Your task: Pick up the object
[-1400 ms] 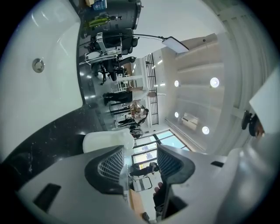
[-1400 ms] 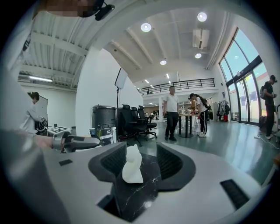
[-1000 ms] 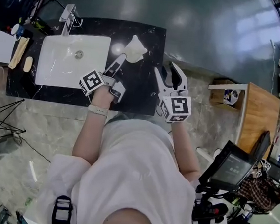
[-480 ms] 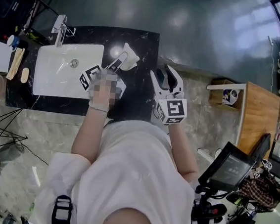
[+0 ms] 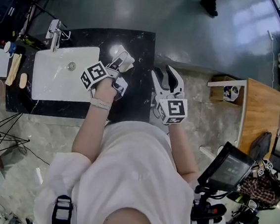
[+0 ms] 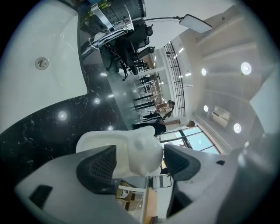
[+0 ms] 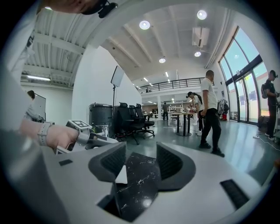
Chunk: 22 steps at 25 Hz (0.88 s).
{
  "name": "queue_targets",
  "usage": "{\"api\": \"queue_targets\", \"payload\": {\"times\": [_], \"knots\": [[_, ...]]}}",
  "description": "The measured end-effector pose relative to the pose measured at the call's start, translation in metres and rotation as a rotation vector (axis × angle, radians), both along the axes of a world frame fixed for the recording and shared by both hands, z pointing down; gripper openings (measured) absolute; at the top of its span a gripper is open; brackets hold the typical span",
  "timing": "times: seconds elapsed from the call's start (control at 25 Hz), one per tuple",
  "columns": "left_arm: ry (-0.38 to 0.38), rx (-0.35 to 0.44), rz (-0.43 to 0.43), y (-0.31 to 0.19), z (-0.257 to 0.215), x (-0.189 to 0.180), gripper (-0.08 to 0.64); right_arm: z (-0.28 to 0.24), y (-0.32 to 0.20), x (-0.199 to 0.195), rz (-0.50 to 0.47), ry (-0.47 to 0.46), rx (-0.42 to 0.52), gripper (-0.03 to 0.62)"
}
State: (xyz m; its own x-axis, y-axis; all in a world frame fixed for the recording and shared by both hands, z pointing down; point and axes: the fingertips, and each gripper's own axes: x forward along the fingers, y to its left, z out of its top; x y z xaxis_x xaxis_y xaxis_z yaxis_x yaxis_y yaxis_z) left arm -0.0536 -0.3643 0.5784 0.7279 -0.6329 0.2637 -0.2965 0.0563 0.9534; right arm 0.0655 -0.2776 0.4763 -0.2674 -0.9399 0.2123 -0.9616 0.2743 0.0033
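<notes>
The white, rounded object (image 5: 127, 61) (image 6: 131, 151) sits at the far side of the black marble counter (image 5: 136, 98), right of the sink. My left gripper (image 5: 119, 63) (image 6: 140, 162) reaches around it and its jaws are opening. In the left gripper view the object lies between the pads, against the left one, with a gap to the right one. My right gripper (image 5: 164, 74) (image 7: 141, 159) stands open and empty over the counter's right edge, apart from the object.
A white sink (image 5: 43, 81) with a faucet (image 5: 54, 28) fills the counter's left half. Small items (image 5: 14, 63) lie left of the sink. A wooden table (image 5: 259, 111) and a monitor (image 5: 226, 168) stand to the right. People walk in the hall beyond.
My left gripper's jaws have spread wider round the white object, which has come down towards the counter. The right gripper has barely moved.
</notes>
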Motion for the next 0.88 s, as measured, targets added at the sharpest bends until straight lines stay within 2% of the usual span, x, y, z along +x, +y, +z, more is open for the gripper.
{"api": "queue_targets", "payload": {"times": [0.2,0.32,0.56,0.88], "knots": [[0.018,-0.014,-0.024,-0.004,0.0,0.001,0.319,0.001,-0.001,0.005,0.005,-0.002,-0.003,0.227],[0.046,0.002,-0.035,-0.007,-0.005,0.001,0.255,0.002,-0.001,0.006,0.005,-0.001,-0.006,0.227],[0.069,0.017,-0.052,-0.002,-0.008,-0.005,0.242,0.002,0.003,0.003,0.0,0.0,-0.002,0.227],[0.118,0.125,-0.075,0.003,-0.035,-0.02,0.236,-0.001,0.004,0.002,-0.019,-0.031,-0.002,0.227]]}}
